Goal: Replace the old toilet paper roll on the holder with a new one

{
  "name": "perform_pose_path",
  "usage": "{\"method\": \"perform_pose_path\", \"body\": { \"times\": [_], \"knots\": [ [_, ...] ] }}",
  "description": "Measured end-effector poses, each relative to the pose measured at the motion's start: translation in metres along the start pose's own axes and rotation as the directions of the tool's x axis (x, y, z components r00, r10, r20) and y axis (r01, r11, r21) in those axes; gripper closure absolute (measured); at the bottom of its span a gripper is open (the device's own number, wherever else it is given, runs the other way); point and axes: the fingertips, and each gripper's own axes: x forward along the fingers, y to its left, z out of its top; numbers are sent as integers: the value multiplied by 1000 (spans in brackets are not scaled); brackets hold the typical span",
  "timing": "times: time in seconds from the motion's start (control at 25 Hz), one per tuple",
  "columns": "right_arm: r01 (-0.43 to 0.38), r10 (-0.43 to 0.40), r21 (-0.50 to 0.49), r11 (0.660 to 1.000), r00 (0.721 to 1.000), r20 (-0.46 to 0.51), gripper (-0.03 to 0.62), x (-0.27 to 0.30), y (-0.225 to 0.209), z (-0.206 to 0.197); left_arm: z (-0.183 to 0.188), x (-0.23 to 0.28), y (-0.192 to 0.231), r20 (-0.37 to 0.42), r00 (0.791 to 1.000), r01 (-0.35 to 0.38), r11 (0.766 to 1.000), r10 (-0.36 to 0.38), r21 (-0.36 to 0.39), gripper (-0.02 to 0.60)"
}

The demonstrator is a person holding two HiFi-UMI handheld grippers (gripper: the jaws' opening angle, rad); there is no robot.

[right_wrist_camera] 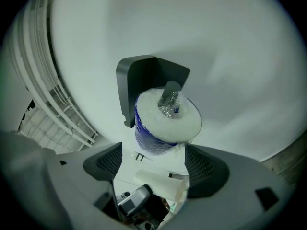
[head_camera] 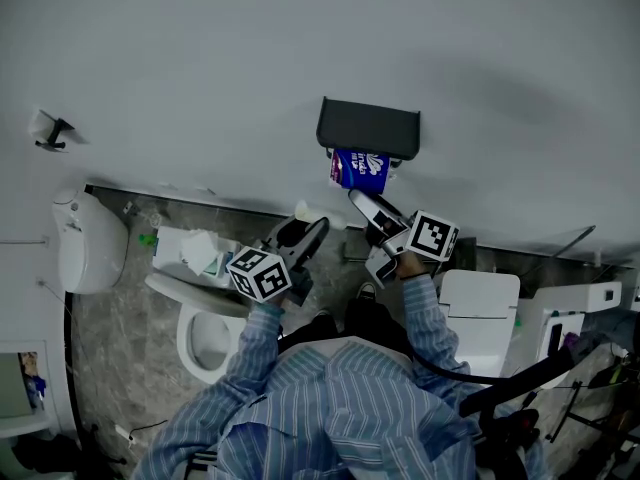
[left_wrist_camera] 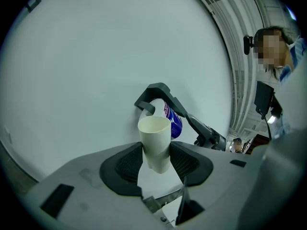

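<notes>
- Nearest, the left gripper (left_wrist_camera: 156, 163) is clamped on the empty tube (left_wrist_camera: 154, 138). It looks like light, crushable card, so squeeze gently.
- The right gripper (right_wrist_camera: 156, 166) has its jaws apart, just short of the roll (right_wrist_camera: 165, 126).
- The roll hangs on the holder (right_wrist_camera: 144, 75). It is soft, film-wrapped and likely slippery, so take it by its round sides.

Wall (head_camera: 200, 68): bare left, right and above holder cover (head_camera: 368, 128) | Cover caps wrapped roll (head_camera: 358, 168) from above | Below roll: right gripper (head_camera: 365, 203) blocks approach | Lower left: left gripper (head_camera: 305, 236) carrying cardboard tube (left_wrist_camera: 155, 143), toilet (head_camera: 205, 333) beneath.
</notes>
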Motion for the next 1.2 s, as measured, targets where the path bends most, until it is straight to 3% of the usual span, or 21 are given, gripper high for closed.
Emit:
{"method": "perform_pose_path", "body": {
  "times": [0.4,0.76,0.84,0.96,1.04,1.2],
  "knots": [
    [96,-95,-22,995,995,28,187,-26,-2,-13,-5,-8,-10,-25,999,41,999,-41,2,400],
    [182,-178,-85,980,982,58,200,-44,9,-53,-13,-40,-25,-57,993,102,995,-102,2,400],
    [197,-191,-86,977,979,65,255,-45,11,-66,-14,-51,-27,-64,991,114,993,-114,1,400],
    [225,-219,-46,973,969,114,492,-55,10,-87,-21,-69,-32,-80,988,132,991,-131,4,400],
    [256,-251,-28,966,960,122,537,-62,8,-101,-26,-81,-33,-92,986,140,990,-138,6,400],
    [346,-341,-58,936,936,82,553,-73,2,-136,-38,-102,-31,-98,985,138,990,-139,-16,400]
  ]
}}
